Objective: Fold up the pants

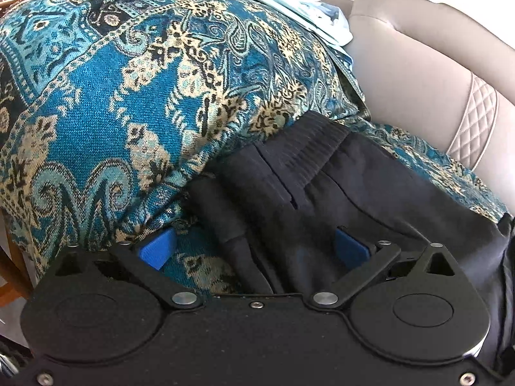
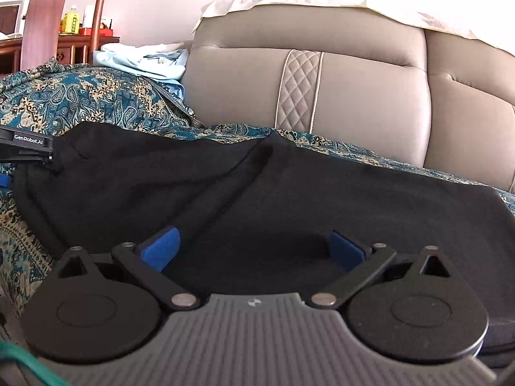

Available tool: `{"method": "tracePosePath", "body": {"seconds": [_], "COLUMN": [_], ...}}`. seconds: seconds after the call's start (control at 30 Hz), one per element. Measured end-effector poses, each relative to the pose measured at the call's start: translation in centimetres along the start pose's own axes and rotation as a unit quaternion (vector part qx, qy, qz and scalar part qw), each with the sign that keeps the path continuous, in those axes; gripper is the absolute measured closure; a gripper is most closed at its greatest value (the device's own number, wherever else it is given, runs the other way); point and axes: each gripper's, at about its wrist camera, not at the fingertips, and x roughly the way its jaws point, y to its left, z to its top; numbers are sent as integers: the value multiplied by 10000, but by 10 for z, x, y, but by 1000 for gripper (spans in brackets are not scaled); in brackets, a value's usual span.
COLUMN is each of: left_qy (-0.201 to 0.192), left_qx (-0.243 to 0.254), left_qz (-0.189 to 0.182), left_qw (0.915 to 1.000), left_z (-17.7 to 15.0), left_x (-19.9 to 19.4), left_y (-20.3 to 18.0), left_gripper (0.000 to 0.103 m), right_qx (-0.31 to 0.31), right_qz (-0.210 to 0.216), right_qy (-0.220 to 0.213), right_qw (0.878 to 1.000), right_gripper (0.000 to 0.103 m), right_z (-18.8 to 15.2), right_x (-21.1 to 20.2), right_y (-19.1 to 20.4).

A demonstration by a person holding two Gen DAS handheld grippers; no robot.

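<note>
Where the black pants [image 2: 244, 186] lie, they spread across a teal patterned throw [image 1: 128, 103] covering the sofa seat, with the ribbed waistband [image 1: 309, 148] at the far end in the left wrist view. Left gripper [image 1: 254, 247] stands wide, its blue pads [image 1: 157, 251] set either side of a bunched fold of the cloth; whether they touch it cannot be told. Right gripper [image 2: 254, 247] is likewise spread wide, low over the flat dark cloth, gripping nothing. Left gripper's body [image 2: 25, 148] shows at the pants' left edge. Behind stands the beige sofa back [image 2: 354, 96] with a quilted strip. Pale blue laundry [image 2: 145, 61] lies far left on the throw.
</note>
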Motion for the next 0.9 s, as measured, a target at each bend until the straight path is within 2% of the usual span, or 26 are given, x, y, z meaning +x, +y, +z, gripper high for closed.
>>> {"method": "tracePosePath", "body": {"seconds": [0.17,0.3,0.43,0.47,0.5,0.53,0.57,0.63,0.7,0.73,0.83,0.9], "left_qy": [-41,94,185,176,90,-17,-86,-193,-61,19,-76,-94], "left_qx": [-105,-31,-136,-196,-260,-282,-262,-171,-279,-397,-582,-638], "left_qz": [153,267,129,71,-3,-215,-292,-364,-438,-453,-706,-773], "left_qw": [9998,9996,9997,9996,9996,9994,9992,9990,9986,9982,9958,9949], "left_z": [0,6,13,14,13,13,13,11,10,10,10,13], "left_x": [1,7,10,9,6,-1,-6,-12,-6,-2,4,9], "left_y": [-1,-6,-3,0,1,2,3,4,11,14,19,15], "left_gripper": [0,0,1,15,42,64,65,65,56,48,22,16], "right_qx": [-3,-5,-2,-3,-4,-5,-4,-3,-5,-3,-3,-5], "right_qz": [-7,-7,-5,-5,-5,-6,-6,-8,-6,-6,-4,-5], "right_qy": [-1,0,-1,-2,-2,-2,-1,-2,-1,-1,-2,-1], "right_qw": [10000,10000,10000,10000,10000,10000,10000,10000,10000,10000,10000,10000], "right_gripper": [0,0,0,0,0,0,0,0,0,0,0,0], "right_z": [0,0,0,0,0,0,0,0,0,0,0,0], "right_x": [0,0,0,0,0,0,0,0,0,0,0,0], "right_y": [0,0,0,0,0,0,0,0,0,0,0,0]}}
